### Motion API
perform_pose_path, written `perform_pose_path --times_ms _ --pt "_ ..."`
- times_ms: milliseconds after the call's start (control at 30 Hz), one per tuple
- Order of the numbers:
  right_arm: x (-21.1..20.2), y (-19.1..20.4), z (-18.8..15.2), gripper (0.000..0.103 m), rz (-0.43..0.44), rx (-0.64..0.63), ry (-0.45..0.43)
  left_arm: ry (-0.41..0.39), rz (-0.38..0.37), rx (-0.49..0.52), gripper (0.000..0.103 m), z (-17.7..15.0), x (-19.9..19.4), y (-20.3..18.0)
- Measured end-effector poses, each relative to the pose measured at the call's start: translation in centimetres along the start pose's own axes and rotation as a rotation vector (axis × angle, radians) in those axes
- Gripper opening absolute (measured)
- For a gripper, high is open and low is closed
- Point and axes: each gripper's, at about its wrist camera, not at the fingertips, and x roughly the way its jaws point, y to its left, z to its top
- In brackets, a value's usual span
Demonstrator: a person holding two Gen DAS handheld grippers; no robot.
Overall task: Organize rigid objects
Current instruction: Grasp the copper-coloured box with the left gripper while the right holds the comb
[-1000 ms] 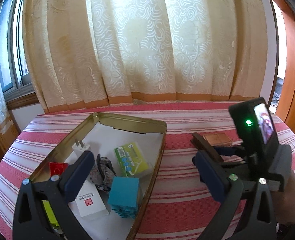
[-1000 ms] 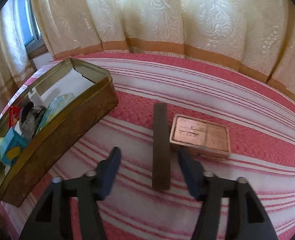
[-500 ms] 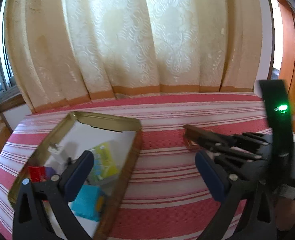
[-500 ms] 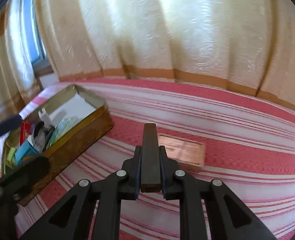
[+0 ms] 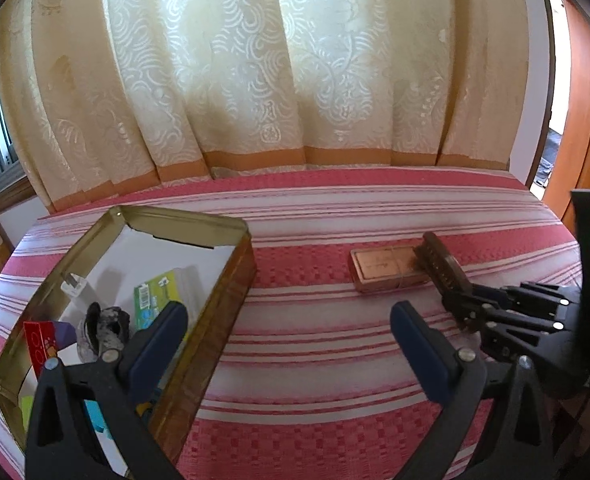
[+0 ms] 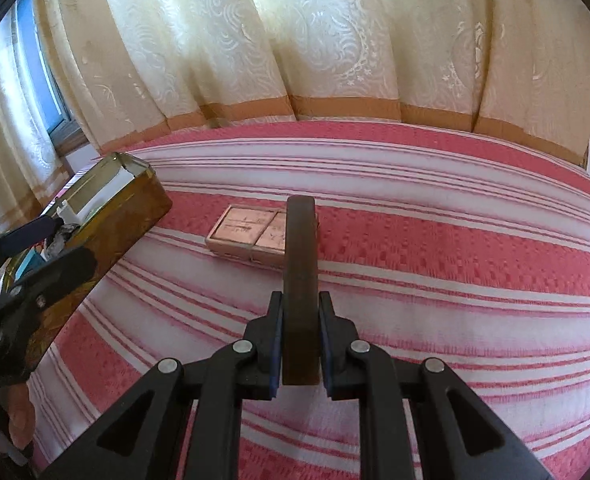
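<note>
Brown and long, the bar point(image 6: 299, 280) sits low in the middle of the right wrist view. The right claw point(image 6: 299, 344) squeezes it from both sides, with a blue pad pressed on each side of its near end. The far end of the bar pokes up over the copper box point(image 6: 251, 236). In the left wrist view the bar point(image 5: 441, 266) shows at the right, held up off the cloth, its tip just in front of the box point(image 5: 387, 270).

That flat box lies on the red and white striped cloth point(image 6: 435, 280), in the middle of the frame.

At the left of the left wrist view stands a gold tin point(image 5: 231, 284) with no lid. Inside it lie a white plug point(image 5: 77, 284), a green pack point(image 5: 163, 292), a red card point(image 5: 39, 344) and a dark lump point(image 5: 107, 326).

The left claw point(image 5: 289, 332) is wide open at the bottom of that view, with nothing between its blue pads. One pad hangs over the tin, the other over the cloth.

A cream curtain point(image 5: 275, 60) fills the top of both views.
</note>
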Motion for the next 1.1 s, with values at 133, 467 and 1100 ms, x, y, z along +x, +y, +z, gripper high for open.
perform_pose_path --times_ms 133,467,1100 --pt "1.2 -0.3 0.4 0.018 0.012 0.016 0.026 0.003 -0.007 0.000 0.103 0.3 0.2 -0.3" --pt "1.1 -0.9 0.8 0.017 0.049 0.055 0.011 0.031 -0.026 0.027 0.103 0.9 1.4 -2.5" --pt "-2.4 -6.0 0.5 0.017 -0.266 0.130 -0.121 0.191 -0.127 0.035 0.103 3.1 10.4 -8.9"
